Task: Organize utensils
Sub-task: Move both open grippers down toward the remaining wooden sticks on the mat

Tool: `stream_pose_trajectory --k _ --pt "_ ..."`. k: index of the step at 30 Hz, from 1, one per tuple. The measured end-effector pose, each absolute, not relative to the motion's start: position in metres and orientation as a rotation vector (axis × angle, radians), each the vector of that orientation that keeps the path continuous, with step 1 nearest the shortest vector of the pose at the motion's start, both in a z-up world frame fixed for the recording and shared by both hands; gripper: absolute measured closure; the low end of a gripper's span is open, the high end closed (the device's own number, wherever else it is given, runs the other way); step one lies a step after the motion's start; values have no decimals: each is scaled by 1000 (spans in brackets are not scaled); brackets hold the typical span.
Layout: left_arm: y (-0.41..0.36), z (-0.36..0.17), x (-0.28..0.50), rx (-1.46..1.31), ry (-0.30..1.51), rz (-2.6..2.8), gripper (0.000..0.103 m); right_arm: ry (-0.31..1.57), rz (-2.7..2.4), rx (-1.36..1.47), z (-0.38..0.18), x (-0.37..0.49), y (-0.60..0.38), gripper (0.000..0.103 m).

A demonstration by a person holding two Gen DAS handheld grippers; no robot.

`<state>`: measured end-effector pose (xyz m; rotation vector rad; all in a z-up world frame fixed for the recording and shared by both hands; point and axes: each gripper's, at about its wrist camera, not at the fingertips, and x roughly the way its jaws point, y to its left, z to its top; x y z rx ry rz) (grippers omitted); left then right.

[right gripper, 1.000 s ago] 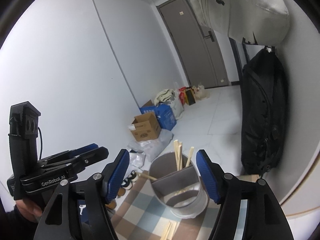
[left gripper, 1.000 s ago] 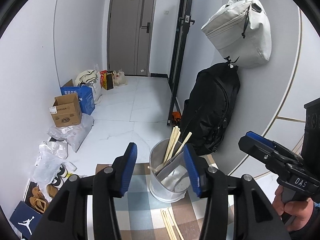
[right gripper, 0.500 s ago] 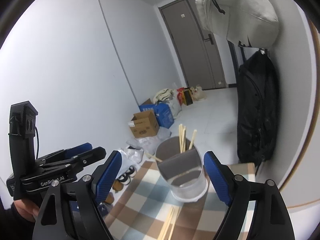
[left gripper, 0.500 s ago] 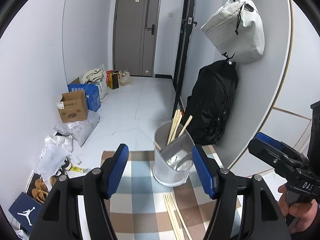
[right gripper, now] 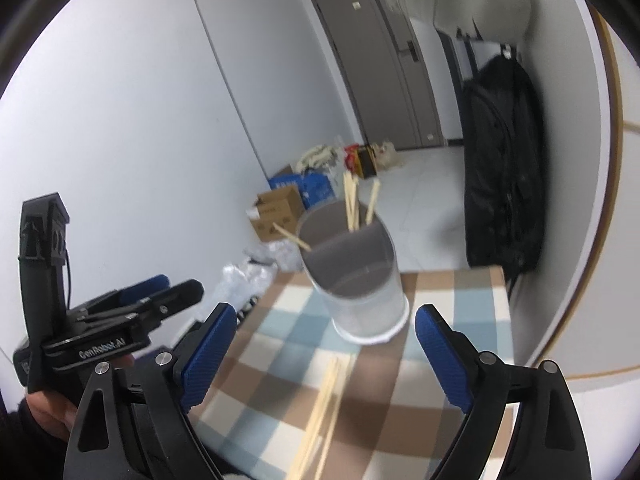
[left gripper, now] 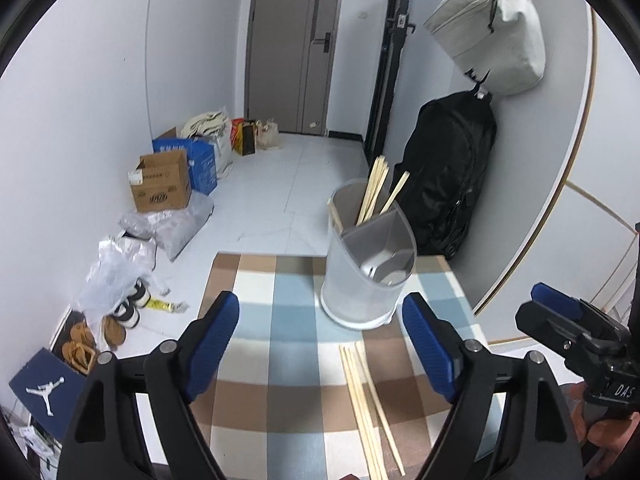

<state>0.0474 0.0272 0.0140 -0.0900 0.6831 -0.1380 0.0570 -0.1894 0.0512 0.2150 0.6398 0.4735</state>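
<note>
While both the left gripper (left gripper: 320, 344) and right gripper (right gripper: 324, 354) have just been spreading their jaws and hold nothing, the loose chopsticks (left gripper: 366, 400) lie on the checked cloth (left gripper: 280, 360) just before the divided holder (left gripper: 368, 264), so the step looks like reaching, and next one gripper must pinch them.

A home entrance hallway is shown. A grey front door (left gripper: 296, 46) is set at the far end of a white tiled floor (left gripper: 280, 184). Bags are hung on the wall: a pale bag (left gripper: 490, 32), a black backpack (left gripper: 448, 168). Cardboard boxes (left gripper: 160, 184) and shoes (left gripper: 132, 312) are lined along the opposite wall.
</note>
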Motion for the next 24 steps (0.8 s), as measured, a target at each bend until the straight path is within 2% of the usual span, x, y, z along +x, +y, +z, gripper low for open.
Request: stream_pose_trajectory --k 20,24 --pt "52 -72 63 -160 829 -78 22 892 428 157 -44 83 -168 12" --pt "60 -79 69 -184 860 -67 22 948 433 134 -61 96 -156 22"
